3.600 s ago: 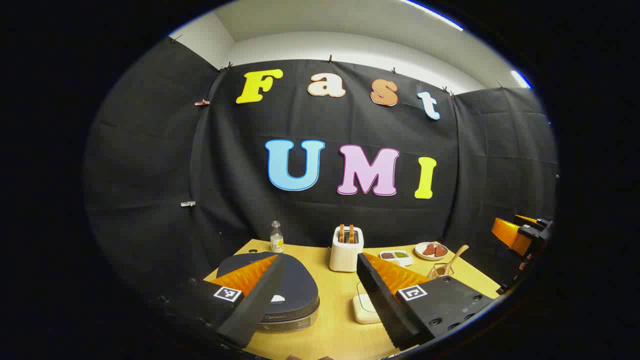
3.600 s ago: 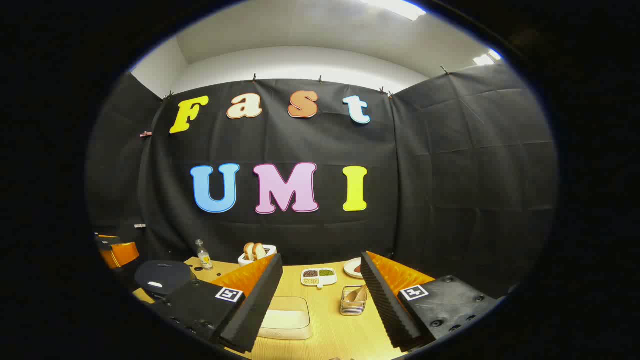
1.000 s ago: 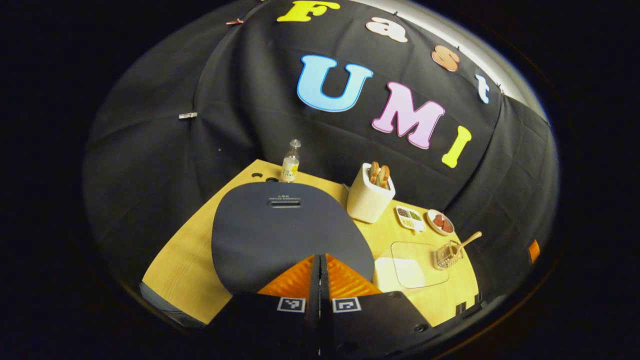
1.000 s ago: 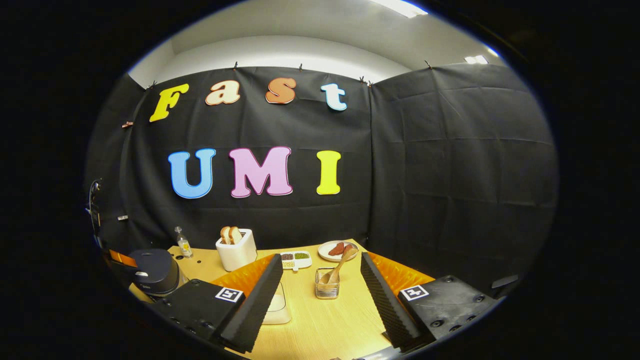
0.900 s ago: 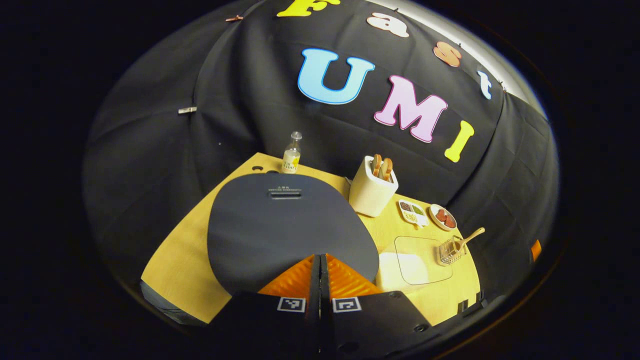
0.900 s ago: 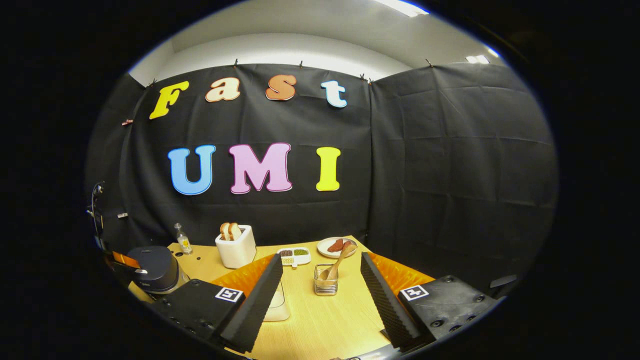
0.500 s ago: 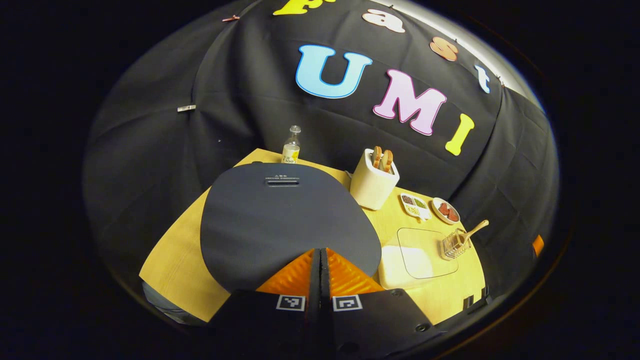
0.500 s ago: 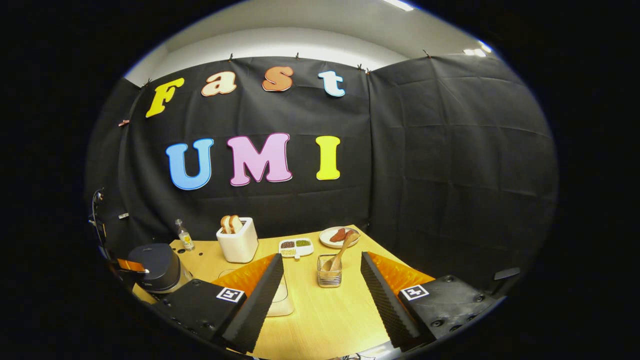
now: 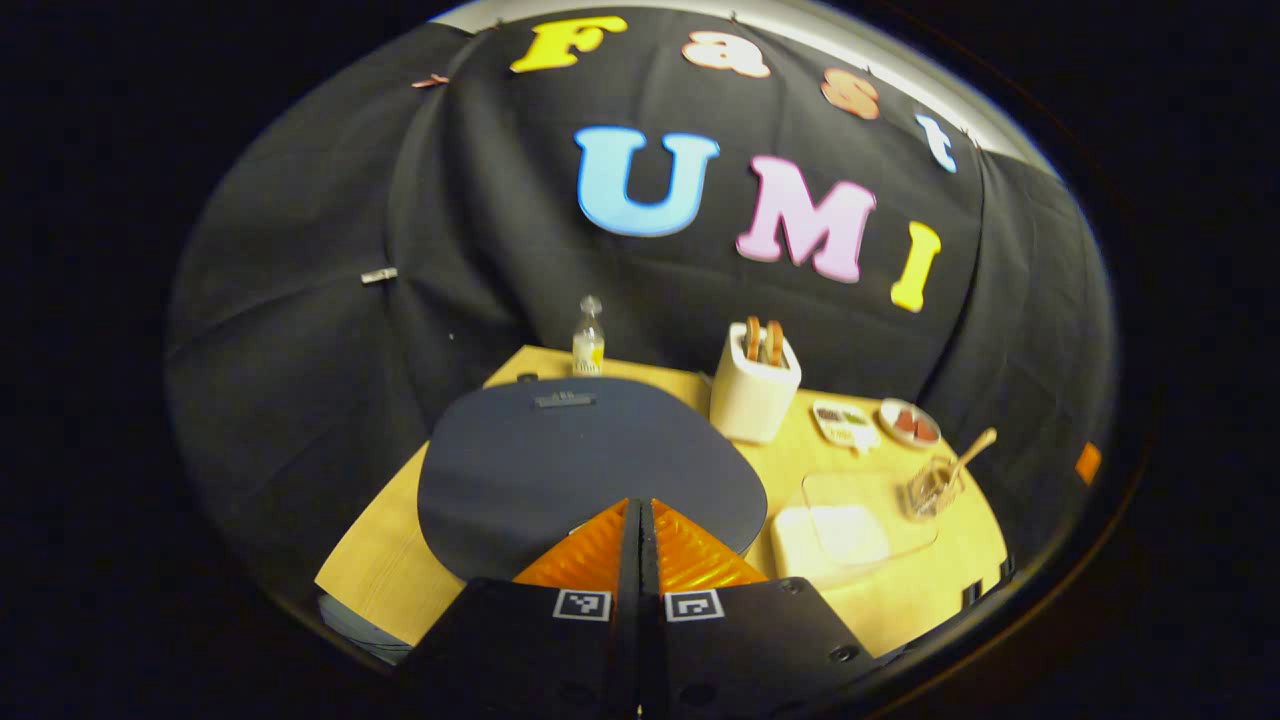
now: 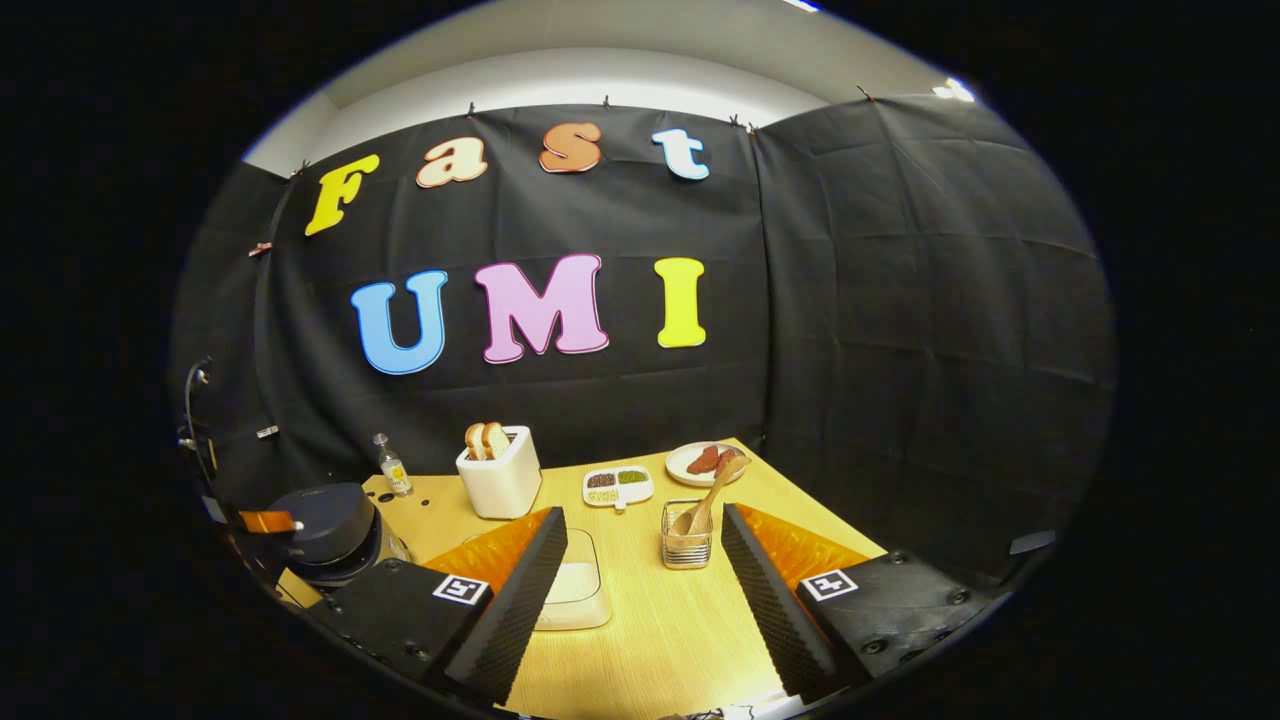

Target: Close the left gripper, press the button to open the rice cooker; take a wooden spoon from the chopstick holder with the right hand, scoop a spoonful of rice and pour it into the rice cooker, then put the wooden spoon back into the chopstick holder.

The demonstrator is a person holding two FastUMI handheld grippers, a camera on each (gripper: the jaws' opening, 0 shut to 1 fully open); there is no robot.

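In the left gripper view, the left gripper (image 9: 640, 510) has its two fingers pressed flat together with nothing between them, the tips over the near edge of the cooker (image 9: 585, 460), whose dark lid lies down and shut. Whether the tips touch the lid or its button cannot be told from this view. The cooker sits at the left of the table (image 9: 390, 540). Behind it stands a small bottle (image 9: 588, 340), and to its right a white toaster (image 9: 753, 395) with two slices of bread in it. Further right lie a small divided dish (image 9: 845, 423) and a plate (image 9: 910, 423) of reddish food. Near the right edge a clear-lidded box (image 9: 845, 525) holds white rice, and just beside it stands the wire holder (image 9: 930, 487) with the spoon (image 9: 970, 448) leaning out of it, handle up and to the right. In the right gripper view, the right gripper (image 10: 640, 560) hangs above the table with its jaws wide apart and empty. The holder (image 10: 686, 547) stands between the two fingers and farther off, with the spoon (image 10: 712, 495) resting in it, its handle tilted toward the plate (image 10: 700, 462). The rice box (image 10: 578, 595) lies partly behind the left-hand finger. At the far left the cooker (image 10: 325, 535) shows with the left gripper (image 10: 268, 521) above its near edge.
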